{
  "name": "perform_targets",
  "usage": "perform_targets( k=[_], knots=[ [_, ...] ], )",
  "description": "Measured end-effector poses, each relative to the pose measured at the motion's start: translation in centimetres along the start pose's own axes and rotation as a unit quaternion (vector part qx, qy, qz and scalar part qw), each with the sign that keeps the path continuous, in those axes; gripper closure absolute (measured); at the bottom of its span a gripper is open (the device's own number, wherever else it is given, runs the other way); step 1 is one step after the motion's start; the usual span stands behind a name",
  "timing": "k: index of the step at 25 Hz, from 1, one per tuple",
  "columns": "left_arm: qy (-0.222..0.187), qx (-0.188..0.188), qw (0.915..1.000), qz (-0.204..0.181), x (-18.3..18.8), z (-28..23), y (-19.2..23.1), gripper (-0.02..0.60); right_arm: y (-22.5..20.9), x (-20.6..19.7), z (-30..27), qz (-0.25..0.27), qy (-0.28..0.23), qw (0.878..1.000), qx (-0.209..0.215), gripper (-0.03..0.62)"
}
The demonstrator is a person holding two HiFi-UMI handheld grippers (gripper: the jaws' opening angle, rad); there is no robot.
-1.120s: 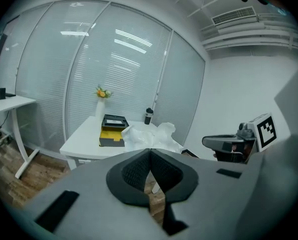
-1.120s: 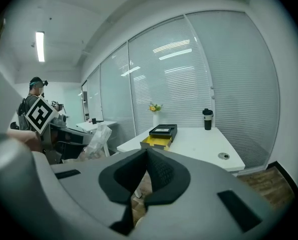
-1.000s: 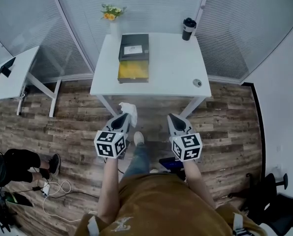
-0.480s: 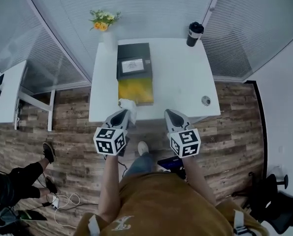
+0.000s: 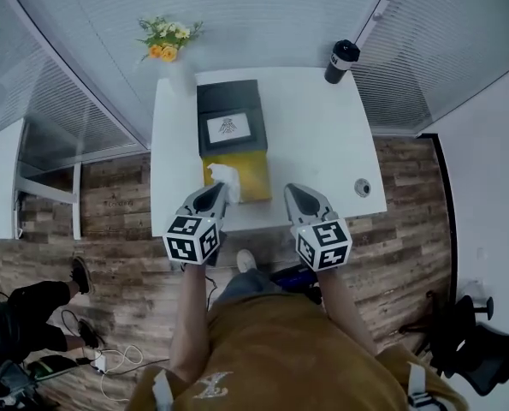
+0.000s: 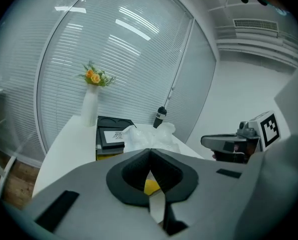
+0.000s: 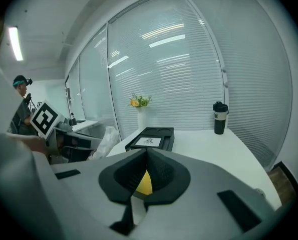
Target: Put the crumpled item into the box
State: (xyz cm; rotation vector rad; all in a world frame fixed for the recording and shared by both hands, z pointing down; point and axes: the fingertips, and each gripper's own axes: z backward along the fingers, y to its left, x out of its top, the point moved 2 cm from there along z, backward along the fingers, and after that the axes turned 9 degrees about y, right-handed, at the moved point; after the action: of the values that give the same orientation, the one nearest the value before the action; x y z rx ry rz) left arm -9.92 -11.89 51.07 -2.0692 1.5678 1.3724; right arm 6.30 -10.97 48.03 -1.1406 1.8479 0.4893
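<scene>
Crumpled item [image 5: 223, 175]: white and plastic-looking, held over the box's near left corner.
Left gripper [image 5: 216, 190]: clenched on the crumpled item.
Right gripper [image 5: 295, 193]: jaws pressed together with nothing between them, just right of the box.
Box [image 5: 252, 183]: yellow, on the white table [image 5: 314, 144], with a black tray [image 5: 228, 120] adjoining behind it.
Tumbler [image 5: 342, 61]: black, well behind the box to its right.
Flower vase [image 5: 168, 51]: behind the box to its left.

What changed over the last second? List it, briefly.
As the person walked up, both grippers advanced from over the floor to the near edge of the table. The left gripper carried the crumpled item to the box; in the head view it now overlaps the yellow part. Unchanged: left gripper shut on the crumpled item, right gripper shut and empty, and the box, cup and vase of flowers in place.
</scene>
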Motion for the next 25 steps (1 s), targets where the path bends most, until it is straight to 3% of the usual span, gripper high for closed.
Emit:
perform_targets(
  k=[9, 25],
  knots=[
    [-0.001, -0.009, 0.9999, -0.005, 2.6, -1.5, 1.9, 0.556, -1.0, 2.9, -1.7, -0.011, -0.014, 1.000, -0.003, 0.582],
    [0.004, 0.009, 0.9999, 0.002, 3.4, -1.9, 3.8, 0.555, -1.2, 2.9, -5.5, 0.004, 0.003, 1.000, 0.019, 0.582]
  ],
)
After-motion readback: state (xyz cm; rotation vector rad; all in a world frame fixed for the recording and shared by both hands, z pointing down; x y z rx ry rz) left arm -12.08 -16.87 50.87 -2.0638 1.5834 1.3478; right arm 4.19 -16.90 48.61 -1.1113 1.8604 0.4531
